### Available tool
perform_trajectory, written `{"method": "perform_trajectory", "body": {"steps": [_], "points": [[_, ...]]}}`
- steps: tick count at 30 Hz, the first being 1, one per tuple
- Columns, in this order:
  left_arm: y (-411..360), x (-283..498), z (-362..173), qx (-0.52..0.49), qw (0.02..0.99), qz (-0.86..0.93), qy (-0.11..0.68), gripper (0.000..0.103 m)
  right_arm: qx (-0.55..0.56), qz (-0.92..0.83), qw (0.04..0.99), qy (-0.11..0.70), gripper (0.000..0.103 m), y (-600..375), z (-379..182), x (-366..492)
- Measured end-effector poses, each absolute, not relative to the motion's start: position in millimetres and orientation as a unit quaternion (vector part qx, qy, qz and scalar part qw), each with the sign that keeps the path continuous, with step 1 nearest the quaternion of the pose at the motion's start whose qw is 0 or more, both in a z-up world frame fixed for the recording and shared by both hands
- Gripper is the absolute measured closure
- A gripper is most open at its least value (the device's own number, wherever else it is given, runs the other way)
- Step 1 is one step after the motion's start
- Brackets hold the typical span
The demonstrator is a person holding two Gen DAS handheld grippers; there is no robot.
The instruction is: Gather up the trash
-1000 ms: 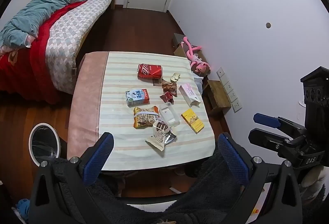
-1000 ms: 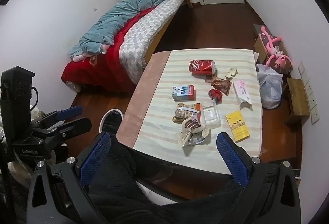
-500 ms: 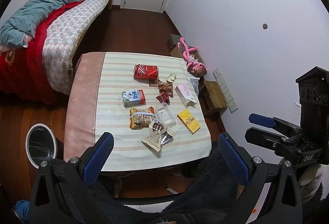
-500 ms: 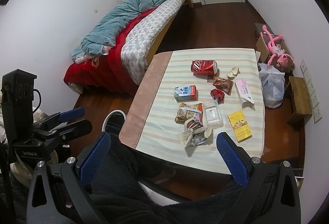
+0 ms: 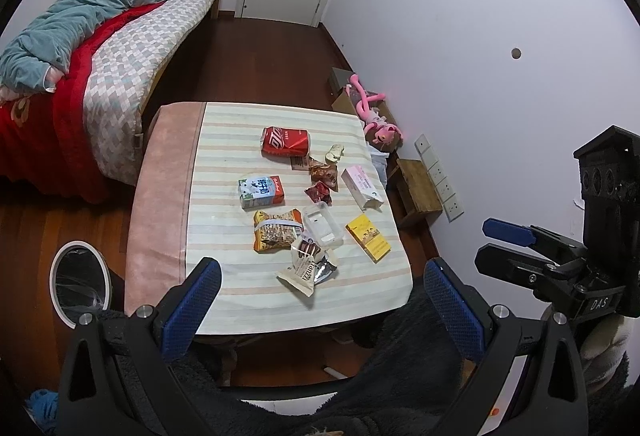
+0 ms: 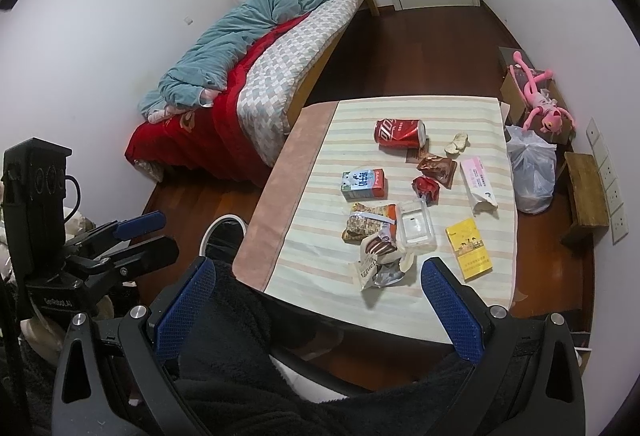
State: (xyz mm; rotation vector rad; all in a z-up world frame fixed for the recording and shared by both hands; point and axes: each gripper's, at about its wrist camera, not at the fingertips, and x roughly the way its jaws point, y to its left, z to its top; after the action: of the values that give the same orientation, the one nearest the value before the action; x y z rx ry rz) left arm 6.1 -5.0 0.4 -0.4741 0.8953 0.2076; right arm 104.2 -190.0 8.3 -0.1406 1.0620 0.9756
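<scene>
Left gripper [image 5: 316, 300] wide open, empty, raised well above the table [image 5: 160, 196]; bin [image 5: 80, 284] on the floor to its left. Torn wrapper [image 5: 306, 268] straight ahead near the table's near edge, long axis slanting away rightward. Right gripper [image 6: 316, 300] likewise agape and empty, about equally close to it.

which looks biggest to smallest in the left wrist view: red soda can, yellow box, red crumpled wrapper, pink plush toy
1. pink plush toy
2. red soda can and yellow box, too alike to rank
3. red crumpled wrapper
</scene>
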Motion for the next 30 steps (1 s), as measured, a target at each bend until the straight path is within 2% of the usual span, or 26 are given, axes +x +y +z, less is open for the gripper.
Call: {"method": "perform_trajectory", "body": {"steps": [30], "points": [[-4.1,6.0,0.1,-0.227,0.870,0.099,0.425,0.000,-0.064,0.446,0.749,0.485,0.000,-189.5,9.4,106.6]]}}
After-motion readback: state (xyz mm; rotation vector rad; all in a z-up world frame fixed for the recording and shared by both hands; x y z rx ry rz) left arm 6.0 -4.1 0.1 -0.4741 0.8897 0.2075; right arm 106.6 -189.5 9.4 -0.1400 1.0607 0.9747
